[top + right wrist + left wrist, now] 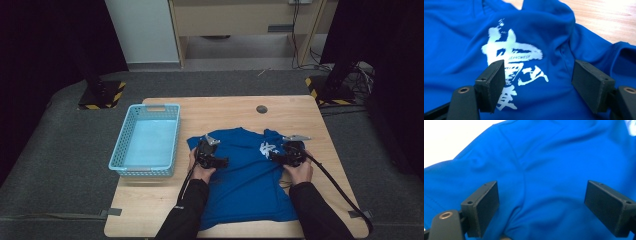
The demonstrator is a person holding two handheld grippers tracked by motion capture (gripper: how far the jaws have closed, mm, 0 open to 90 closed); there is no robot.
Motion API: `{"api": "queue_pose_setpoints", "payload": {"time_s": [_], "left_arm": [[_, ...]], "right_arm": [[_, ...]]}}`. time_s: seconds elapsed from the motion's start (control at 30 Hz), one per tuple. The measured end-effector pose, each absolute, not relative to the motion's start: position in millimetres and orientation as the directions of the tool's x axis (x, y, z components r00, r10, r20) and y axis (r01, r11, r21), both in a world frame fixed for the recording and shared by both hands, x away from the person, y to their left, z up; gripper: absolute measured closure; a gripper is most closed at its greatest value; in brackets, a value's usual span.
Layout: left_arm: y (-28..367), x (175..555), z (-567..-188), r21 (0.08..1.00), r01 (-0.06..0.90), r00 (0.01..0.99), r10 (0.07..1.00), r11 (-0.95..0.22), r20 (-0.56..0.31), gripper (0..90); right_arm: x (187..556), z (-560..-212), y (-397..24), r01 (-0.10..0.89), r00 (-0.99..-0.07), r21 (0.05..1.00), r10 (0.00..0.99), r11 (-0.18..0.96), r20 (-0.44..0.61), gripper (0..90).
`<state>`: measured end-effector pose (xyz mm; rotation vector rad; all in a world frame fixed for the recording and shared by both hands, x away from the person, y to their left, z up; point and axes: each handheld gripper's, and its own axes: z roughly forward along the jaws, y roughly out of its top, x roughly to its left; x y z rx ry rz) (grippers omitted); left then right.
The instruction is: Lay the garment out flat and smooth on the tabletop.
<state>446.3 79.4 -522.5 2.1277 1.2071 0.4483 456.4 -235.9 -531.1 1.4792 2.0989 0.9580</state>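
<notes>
Right gripper view: shirt [461,37] under claw [539,82]

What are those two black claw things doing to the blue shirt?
A person holds a gripper in each hand over a blue T-shirt lying on a wooden table. The left gripper and the right gripper both have their jaws open above the cloth, pinching nothing. The right one hangs over the shirt's white print. A light blue basket sits at the left, with nothing in it.
</notes>
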Motion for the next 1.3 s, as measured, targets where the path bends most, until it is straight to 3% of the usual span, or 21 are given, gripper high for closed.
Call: {"api": "queue_pose_setpoints", "payload": {"time_s": [0.13, 0.4, 0.67, 0.73, 0.97, 1.3], "left_arm": [[84, 451, -528, 0.656, 0.657, 0.499, 0.867, -0.372, -0.008, 10.4], [103, 461, -532, 0.685, 0.667, 0.401, 0.916, -0.292, 0.0, 9.6], [112, 466, -529, 0.697, 0.668, 0.338, 0.941, -0.26, 0.027, 9.6], [114, 462, -523, 0.692, 0.687, 0.319, 0.947, -0.221, -0.015, 9.8], [122, 447, -494, 0.748, 0.634, 0.386, 0.918, -0.197, -0.086, 10.0], [125, 388, -489, 0.677, 0.628, 0.537, 0.843, -0.383, -0.021, 6.9]], "right_arm": [[465, -532, -238, 0.661, -0.344, 0.727, 0.936, 0.186, 0.074, 24.8], [487, -538, -222, 0.645, -0.338, 0.732, 0.941, 0.219, 0.016, 10.3], [497, -528, -222, 0.665, -0.273, 0.73, 0.961, 0.157, 0.042, 10.7], [493, -519, -226, 0.641, -0.271, 0.752, 0.962, 0.155, 0.033, 10.8], [471, -482, -240, 0.587, -0.335, 0.798, 0.938, 0.136, 0.086, 7.7], [419, -490, -229, 0.592, -0.465, 0.762, 0.884, 0.262, 0.057, 6.8]]}}
